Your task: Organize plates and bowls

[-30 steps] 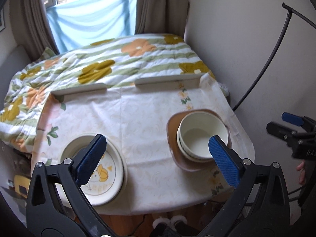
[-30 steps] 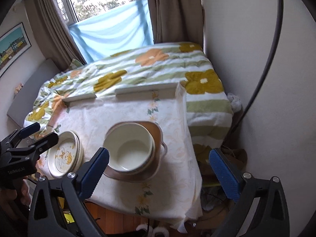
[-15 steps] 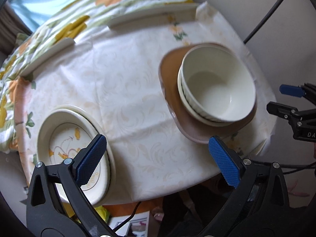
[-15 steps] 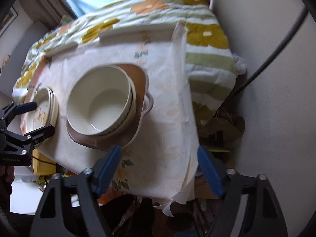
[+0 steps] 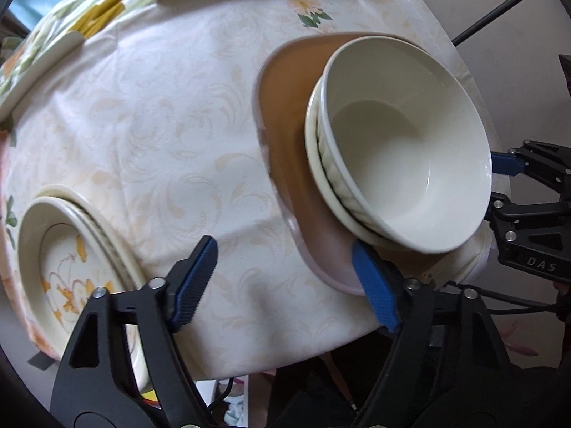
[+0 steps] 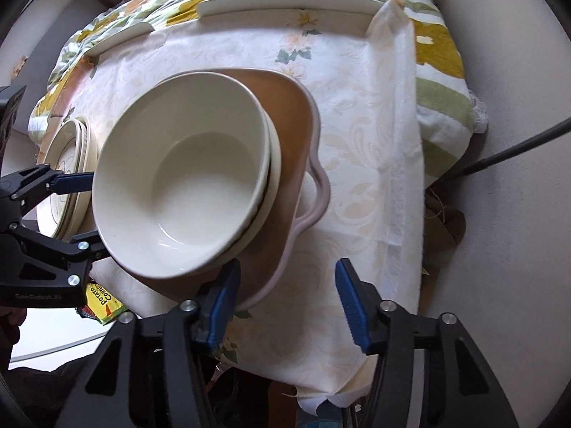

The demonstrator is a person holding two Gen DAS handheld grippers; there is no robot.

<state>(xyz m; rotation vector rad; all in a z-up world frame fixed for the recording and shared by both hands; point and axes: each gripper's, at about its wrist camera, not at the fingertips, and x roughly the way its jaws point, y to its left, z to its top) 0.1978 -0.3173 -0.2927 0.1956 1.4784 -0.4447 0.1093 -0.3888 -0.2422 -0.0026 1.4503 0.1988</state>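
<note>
Bowls [image 5: 403,149] nested mouth-up on tray [image 5: 285,114] — level, seemingly (blurred).

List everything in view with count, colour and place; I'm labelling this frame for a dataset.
bowls: two nested, cream, on the brown tray.
brown tray: one, brown with pale rim and handle, right side of the table.
plates: a stack, cream with orange drawing, left side of the table; count unclear.
tablecloth: one, cream with floral pattern, covering the table.
quilt: one, white, green and yellow floral, beyond the table.
snack packet: one, yellow, below the table edge.
left gripper: black with blue pads, open, at the tray's near edge.
right gripper: black with blue pads, open, at the tray's near corner.
</note>
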